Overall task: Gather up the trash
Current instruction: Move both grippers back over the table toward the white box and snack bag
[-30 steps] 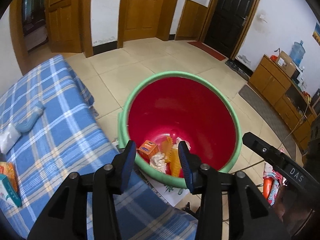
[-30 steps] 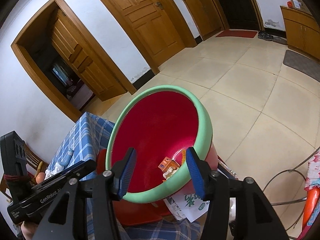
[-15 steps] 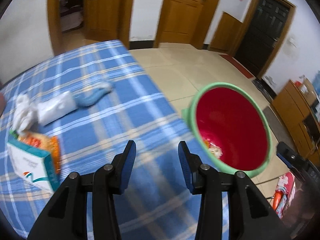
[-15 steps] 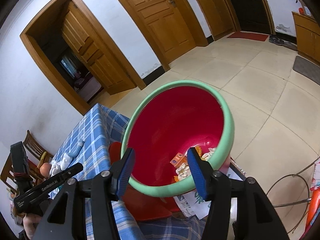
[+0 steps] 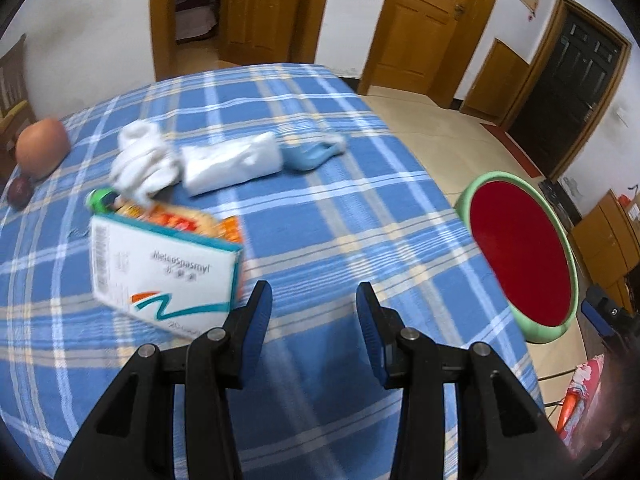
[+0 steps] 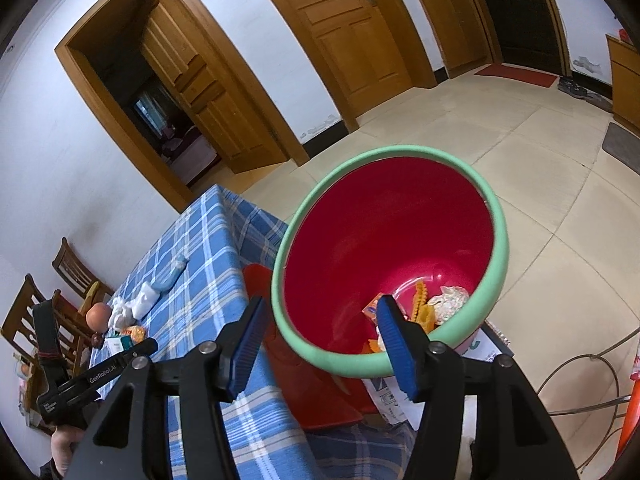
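My left gripper (image 5: 314, 306) is open and empty above the blue plaid tablecloth (image 5: 328, 216). Just left of it lies a white medicine box (image 5: 160, 276) on an orange wrapper (image 5: 192, 220). Farther back lie crumpled white tissue (image 5: 142, 162), a white packet (image 5: 232, 162) and a blue-grey item (image 5: 310, 154). The red bin with a green rim (image 5: 520, 248) stands off the table's right edge. My right gripper (image 6: 320, 334) is open, its jaws on either side of the bin's near rim (image 6: 344, 362). Trash (image 6: 420, 308) lies in the bin's bottom.
A round orange fruit (image 5: 42, 148) and a small dark fruit (image 5: 18, 192) sit at the table's far left. Wooden chairs (image 6: 60, 276) stand beyond the table. A red stool (image 6: 316, 396) is under the bin. The tiled floor (image 6: 560, 168) lies beyond it.
My left gripper has swung from over the bin to the left over the table, bringing the medicine box and tissues close. The right gripper stayed at the bin's rim.
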A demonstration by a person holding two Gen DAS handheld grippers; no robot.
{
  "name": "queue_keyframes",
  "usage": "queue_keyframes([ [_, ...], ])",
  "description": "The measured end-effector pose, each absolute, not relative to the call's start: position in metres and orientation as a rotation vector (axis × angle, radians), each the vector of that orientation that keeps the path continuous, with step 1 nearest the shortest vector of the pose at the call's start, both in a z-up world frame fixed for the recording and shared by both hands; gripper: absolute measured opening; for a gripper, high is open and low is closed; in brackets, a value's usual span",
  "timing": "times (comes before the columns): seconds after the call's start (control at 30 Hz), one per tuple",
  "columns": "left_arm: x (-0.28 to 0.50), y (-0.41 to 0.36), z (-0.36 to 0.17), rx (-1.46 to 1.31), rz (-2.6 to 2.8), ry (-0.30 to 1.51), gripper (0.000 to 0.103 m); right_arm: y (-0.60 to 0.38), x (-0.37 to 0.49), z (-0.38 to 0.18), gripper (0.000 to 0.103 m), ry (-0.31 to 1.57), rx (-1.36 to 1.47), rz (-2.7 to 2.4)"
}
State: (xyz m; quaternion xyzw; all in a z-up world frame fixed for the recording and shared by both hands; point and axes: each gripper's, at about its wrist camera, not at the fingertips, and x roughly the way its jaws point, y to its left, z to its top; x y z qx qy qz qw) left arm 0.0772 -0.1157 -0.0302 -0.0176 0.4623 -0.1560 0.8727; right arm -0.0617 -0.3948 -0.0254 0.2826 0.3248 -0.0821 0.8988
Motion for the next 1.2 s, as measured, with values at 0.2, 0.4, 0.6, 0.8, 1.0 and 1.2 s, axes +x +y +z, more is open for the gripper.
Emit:
queue_keyframes([
  [0.2, 0.071, -0.090, -0.033, -0.062, -0.284, 0.969, 0.044, -0.382, -0.059, -0.025, 0.061, 0.683, 0.570, -0.140],
  [0.4, 0.066, -0.068, -0.033, -0.077, -0.245, 0.968, 0.044, -0.371, -0.057, -0.024, 0.061, 0.693, 0.557, -0.114],
  [0.6, 0.059, -0.044, -0.033, -0.094, -0.199, 0.972, 0.044, -0.362, -0.053, -0.026, 0.061, 0.703, 0.550, -0.097],
  [0.8, 0.046, -0.027, -0.025, -0.102, -0.180, 0.951, 0.044, -0.354, -0.048, -0.029, 0.061, 0.714, 0.542, -0.080],
  [1.0, 0.044, -0.019, -0.013, -0.116, -0.164, 0.918, 0.046, -0.345, -0.042, -0.033, 0.061, 0.730, 0.535, -0.063],
  [1.2, 0.041, -0.008, -0.004, -0.132, -0.157, 0.897, 0.046, -0.339, -0.038, -0.035, 0.061, 0.744, 0.527, -0.051],
])
